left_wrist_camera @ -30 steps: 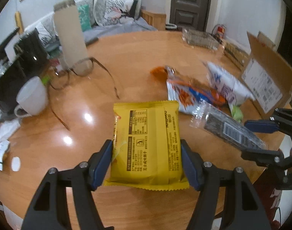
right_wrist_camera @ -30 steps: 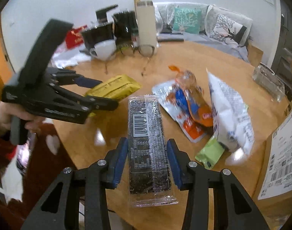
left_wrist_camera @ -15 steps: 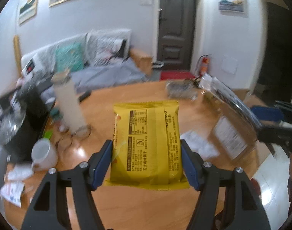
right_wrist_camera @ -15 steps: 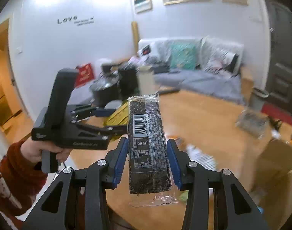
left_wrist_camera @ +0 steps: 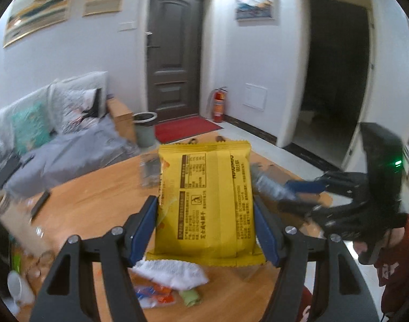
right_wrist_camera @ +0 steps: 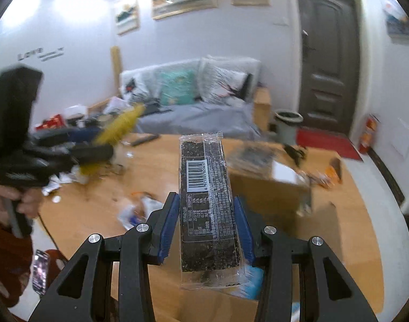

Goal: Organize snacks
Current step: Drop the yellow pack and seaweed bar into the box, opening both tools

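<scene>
Both packets have come up off the table [left_wrist_camera: 97, 206]: the left tongs [left_wrist_camera: 205, 214] clench the yellow packet [left_wrist_camera: 204, 201], the right tongs [right_wrist_camera: 204, 222] the dark bar [right_wrist_camera: 207, 209], swinging toward the cardboard box [right_wrist_camera: 271, 187] ahead, probably to drop them in.

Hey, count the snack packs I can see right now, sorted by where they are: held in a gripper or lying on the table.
Held in a gripper: 2, yellow pack in the left gripper, dark seaweed pack in the right gripper
Loose on the table: 3, white pack, orange-blue pack, green pack
Total: 5
</scene>
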`<state>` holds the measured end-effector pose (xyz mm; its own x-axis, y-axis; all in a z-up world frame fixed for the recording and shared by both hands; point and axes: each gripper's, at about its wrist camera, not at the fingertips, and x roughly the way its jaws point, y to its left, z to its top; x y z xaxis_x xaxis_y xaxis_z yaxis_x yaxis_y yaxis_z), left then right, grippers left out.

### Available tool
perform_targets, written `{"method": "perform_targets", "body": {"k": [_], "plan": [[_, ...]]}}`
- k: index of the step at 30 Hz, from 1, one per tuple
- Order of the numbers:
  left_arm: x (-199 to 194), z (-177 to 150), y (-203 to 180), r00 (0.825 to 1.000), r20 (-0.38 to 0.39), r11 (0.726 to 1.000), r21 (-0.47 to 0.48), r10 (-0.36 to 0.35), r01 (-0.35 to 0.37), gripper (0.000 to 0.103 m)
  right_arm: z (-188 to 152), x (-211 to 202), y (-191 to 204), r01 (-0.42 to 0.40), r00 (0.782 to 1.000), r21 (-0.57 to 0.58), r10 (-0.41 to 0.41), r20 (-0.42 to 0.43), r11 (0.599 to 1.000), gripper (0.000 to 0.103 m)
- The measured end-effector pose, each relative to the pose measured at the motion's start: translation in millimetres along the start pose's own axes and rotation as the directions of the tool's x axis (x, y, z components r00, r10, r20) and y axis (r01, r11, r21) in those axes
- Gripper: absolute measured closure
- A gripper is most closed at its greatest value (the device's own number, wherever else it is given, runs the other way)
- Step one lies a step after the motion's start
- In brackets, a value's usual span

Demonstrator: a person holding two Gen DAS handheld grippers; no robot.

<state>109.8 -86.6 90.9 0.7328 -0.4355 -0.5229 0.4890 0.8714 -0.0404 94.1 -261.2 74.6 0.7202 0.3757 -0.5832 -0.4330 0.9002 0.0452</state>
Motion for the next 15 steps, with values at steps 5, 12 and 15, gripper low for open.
{"method": "perform_targets", "body": {"k": [5,12,15], "plan": [[51.5,23.0,-40.3,0.99,-0.092,0.993,0.038,-0.104,0.108,0.037,-25.4,24.7,-46.6,0.017,0.995,0.053,-0.012,-0.099,0.998,0.065],[121.2,20.4,-81.5,0.953,-0.288,0.987,0.095,-0.097,0.129,0.037,-58.3,59.9,-73.5,0.002,0.979,0.072,0.013,-0.205,0.997,0.07],[139.9,10.5,-90.8,0.934,-0.341,0.985,0.095,-0.106,0.146,0.037,-62.4,67.0,-79.2,0.007,0.975,0.065,0.008,-0.221,0.998,0.07]]}}
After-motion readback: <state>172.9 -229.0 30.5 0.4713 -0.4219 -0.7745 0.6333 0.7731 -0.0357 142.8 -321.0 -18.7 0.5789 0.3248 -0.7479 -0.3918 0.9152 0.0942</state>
